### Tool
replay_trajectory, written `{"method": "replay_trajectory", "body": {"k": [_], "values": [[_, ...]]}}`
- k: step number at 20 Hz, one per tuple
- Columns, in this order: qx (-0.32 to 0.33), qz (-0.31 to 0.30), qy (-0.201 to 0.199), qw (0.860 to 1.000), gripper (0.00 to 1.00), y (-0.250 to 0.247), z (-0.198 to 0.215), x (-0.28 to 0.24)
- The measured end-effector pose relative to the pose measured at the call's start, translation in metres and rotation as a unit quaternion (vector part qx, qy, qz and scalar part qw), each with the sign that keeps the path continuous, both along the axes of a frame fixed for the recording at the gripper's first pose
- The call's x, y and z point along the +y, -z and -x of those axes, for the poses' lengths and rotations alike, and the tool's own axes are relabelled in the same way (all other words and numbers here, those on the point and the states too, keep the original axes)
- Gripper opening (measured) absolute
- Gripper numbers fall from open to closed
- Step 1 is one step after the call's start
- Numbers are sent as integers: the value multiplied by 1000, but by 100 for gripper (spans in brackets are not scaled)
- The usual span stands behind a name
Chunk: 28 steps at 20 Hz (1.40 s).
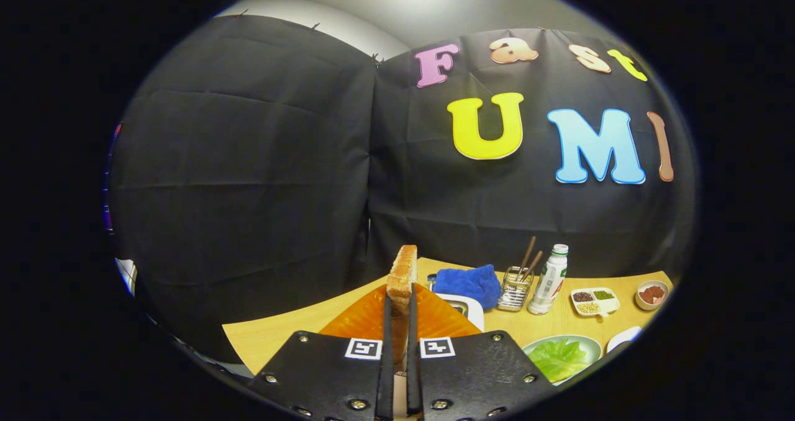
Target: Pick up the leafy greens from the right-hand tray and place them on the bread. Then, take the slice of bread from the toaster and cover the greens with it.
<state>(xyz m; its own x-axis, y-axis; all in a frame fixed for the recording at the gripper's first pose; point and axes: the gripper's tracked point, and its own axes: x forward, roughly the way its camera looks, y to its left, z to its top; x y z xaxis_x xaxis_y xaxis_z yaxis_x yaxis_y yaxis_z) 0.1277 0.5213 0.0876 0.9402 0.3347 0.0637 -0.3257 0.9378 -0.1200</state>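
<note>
**Bread slice clamped upright in the claw**

Plainly, we saw the claw point(398, 321) closed on the slice of bread point(402, 275), one finger pressed against each flat face. The slice stood on edge between the fingers, its crust rising well above their tips. Beneath and just beyond the fingers lay an orange tray point(366, 318) on the table point(279, 334). To the right of the claw, lower and nearer to us, sat a pale green plate point(593, 346) with leafy greens point(559, 359) lying in it, well apart from the bread. Farther back on the table we noted a blue cloth point(469, 284), a wire holder with sticks point(515, 287), a white bottle point(549, 281), a divided dish of grains point(593, 302) and a small bowl point(652, 295).
</note>
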Motion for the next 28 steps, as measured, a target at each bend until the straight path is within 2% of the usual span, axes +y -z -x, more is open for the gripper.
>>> {"method": "replay_trajectory", "body": {"k": [4, 6, 14, 24, 28], "values": [[-15, -18, -17, 1000, 8, -25, 15, -13], [-27, -13, -12, 999, 8, -36, 27, -31], [-44, 13, 45, 998, 8, -32, 49, -123], [-11, -12, 122, 992, 8, 0, 55, -246], [-4, -19, 166, 986, 8, 15, 61, -306]]}}
